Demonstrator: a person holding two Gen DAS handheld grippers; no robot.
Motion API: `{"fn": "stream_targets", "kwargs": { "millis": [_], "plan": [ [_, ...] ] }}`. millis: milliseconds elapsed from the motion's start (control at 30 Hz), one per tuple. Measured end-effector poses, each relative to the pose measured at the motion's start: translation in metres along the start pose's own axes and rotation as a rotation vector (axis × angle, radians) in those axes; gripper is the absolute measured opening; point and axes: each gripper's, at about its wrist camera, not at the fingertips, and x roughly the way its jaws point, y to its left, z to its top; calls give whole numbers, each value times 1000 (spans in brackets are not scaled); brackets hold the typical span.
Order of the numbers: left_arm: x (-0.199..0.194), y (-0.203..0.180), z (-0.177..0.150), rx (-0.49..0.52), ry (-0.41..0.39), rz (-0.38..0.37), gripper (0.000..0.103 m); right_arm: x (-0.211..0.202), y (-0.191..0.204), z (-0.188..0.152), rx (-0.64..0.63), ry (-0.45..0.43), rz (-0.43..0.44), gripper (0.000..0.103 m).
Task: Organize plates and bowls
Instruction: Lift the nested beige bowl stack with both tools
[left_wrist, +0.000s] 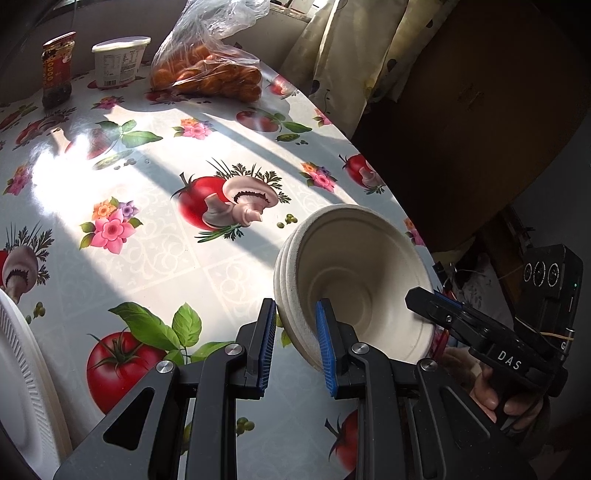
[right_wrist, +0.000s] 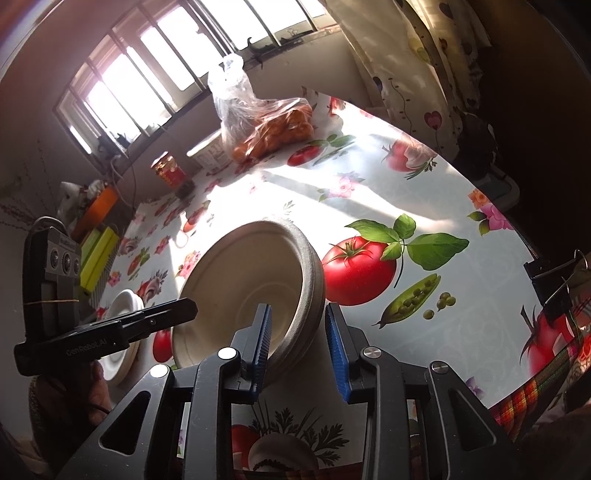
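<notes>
Bowls (left_wrist: 354, 284), nested, hang tilted above the table (left_wrist: 155, 236); in the left wrist view the left gripper (left_wrist: 295, 343) clamps their near rim, and a plate (left_wrist: 22, 387) lies at the left edge. Right wrist view: the right gripper (right_wrist: 297, 350) pinches the opposite rim. Plates (right_wrist: 123, 332) sit stacked beyond. Setting the bowls down likely remains.

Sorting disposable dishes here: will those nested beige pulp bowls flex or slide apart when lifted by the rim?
The nested beige pulp bowls look light and thin-walled, so probably somewhat flexible. The matte surface likely grips well. The layered rims suggest the stack could separate.
</notes>
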Motion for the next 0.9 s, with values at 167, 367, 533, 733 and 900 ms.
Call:
{"fn": "stream_targets", "kwargs": {
  "millis": [167,367,533,733,900],
  "plan": [
    [3,-1,0,-2,5,7,23,1,1,0,-1,0,1,29],
    [2,-1,-1,-5,1,13,21,1,1,0,-1,0,-3,27],
    [2,-1,-2,-9,0,12,21,1,-1,0,3,0,-5,26],
    [-1,-3,-2,-7,-8,13,21,1,-1,0,2,1,-7,25],
    [-8,-1,-1,-17,-22,13,21,0,2,3,-5,-3,-3,25]
  ]
}}
